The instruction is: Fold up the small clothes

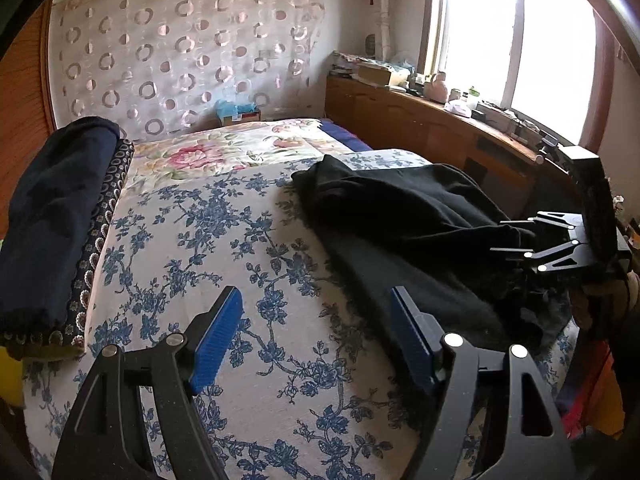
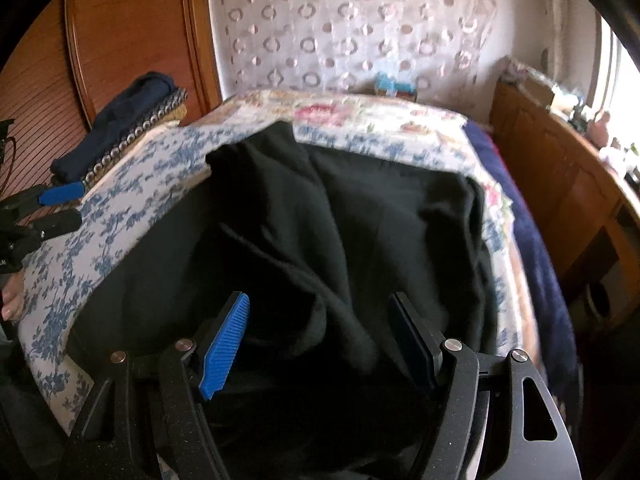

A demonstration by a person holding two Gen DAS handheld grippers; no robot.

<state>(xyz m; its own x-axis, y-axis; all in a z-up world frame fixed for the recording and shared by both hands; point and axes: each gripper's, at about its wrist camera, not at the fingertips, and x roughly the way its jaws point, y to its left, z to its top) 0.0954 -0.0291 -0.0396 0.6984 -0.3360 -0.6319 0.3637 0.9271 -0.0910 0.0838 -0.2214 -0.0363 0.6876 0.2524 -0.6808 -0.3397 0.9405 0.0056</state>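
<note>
From the left wrist camera, the left gripper [image 1: 316, 336] hangs over a bed with a blue flower sheet [image 1: 224, 248]. Its two blue pads [image 1: 218, 340] are spread wide apart, and nothing is between them but the sheet below. The right pad sits just by the edge of a black piece of clothing [image 1: 404, 216], but I cannot tell if it touches it. The black clothing lies in a loose, wrinkly heap on the right side of the bed. At the far right edge, the right gripper [image 1: 516, 240] reaches over that black heap. On the left side of the bed lies a folded dark blue cloth [image 1: 52, 216] on top of a cloth with small rings on it [image 1: 108, 224]. Farther back is a sheet with pink flowers [image 1: 208, 152], a curtain with circles [image 1: 184, 48], and a bright window [image 1: 516, 40] over a wooden shelf [image 1: 420, 120] full of small things. From the right wrist camera, the right gripper [image 2: 320, 340] is right above the black clothing [image 2: 340, 220], which fills the middle of the view. Its pads [image 2: 224, 348] are also spread wide, with the black cloth bunched up low between them, but they are not pinching it. The left gripper [image 2: 60, 204] pokes in at the left edge, over the blue flower sheet [image 2: 120, 208]. The folded dark blue cloth [image 2: 120, 116] sits at the back left, near a wooden door [image 2: 132, 28].
</note>
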